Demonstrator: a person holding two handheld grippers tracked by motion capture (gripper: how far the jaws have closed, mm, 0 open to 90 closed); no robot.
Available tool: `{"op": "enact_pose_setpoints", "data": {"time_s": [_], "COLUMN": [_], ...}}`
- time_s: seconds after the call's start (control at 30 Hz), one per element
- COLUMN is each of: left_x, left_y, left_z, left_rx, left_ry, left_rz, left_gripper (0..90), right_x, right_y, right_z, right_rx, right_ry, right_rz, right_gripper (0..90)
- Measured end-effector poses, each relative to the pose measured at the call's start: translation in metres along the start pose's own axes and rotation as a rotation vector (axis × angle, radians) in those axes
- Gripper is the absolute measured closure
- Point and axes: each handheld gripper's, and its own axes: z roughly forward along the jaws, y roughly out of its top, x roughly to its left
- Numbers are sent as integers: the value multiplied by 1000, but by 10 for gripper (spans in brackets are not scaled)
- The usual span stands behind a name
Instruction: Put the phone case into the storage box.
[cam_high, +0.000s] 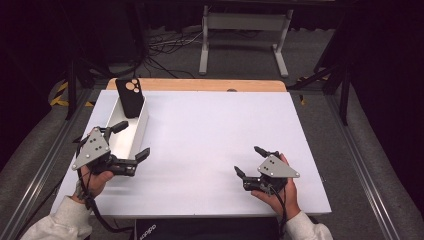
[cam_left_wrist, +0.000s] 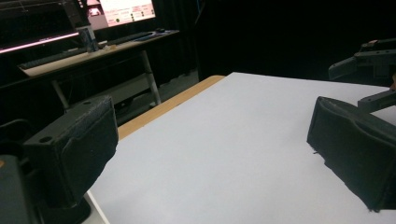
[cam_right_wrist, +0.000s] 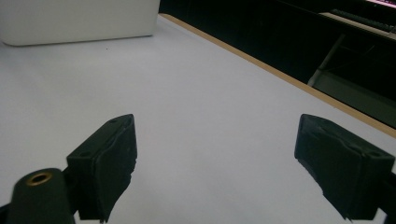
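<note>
A black phone case (cam_high: 129, 97) stands tilted at the far end of a long white tray (cam_high: 141, 125) on the left side of the white table (cam_high: 215, 145), its camera cut-outs at the top, leaning on the tray's far end. The left tool (cam_high: 131, 141) hovers at the tray's near end, jaws spread wide, one over the tray and one just outside its right wall. The right tool (cam_high: 248, 161) is well apart on the right side of the table, jaws spread, holding nothing.
</note>
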Motion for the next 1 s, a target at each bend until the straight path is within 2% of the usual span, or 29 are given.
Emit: {"op": "enact_pose_setpoints", "data": {"time_s": [0.37, 0.47, 0.83, 1.0], "left_x": [-11, -15, -32, -38], "left_y": [-8, -9, -16, -20], "left_z": [2, 4, 7, 8], "left_rx": [-28, -14, -9, 1], "left_ry": [-35, -42, -56, -83], "left_rz": [-21, -7, 28, 44], "left_gripper": [24, 25, 33, 33], "right_x": [2, 2, 3, 5], "right_y": [0, 1, 2, 2], "right_z": [0, -1, -2, -2], "right_rx": [2, 2, -2, -4], "right_ry": [8, 8, 10, 12], "right_rz": [-8, -8, -14, -17], "right_gripper": [137, 137, 137, 136]}}
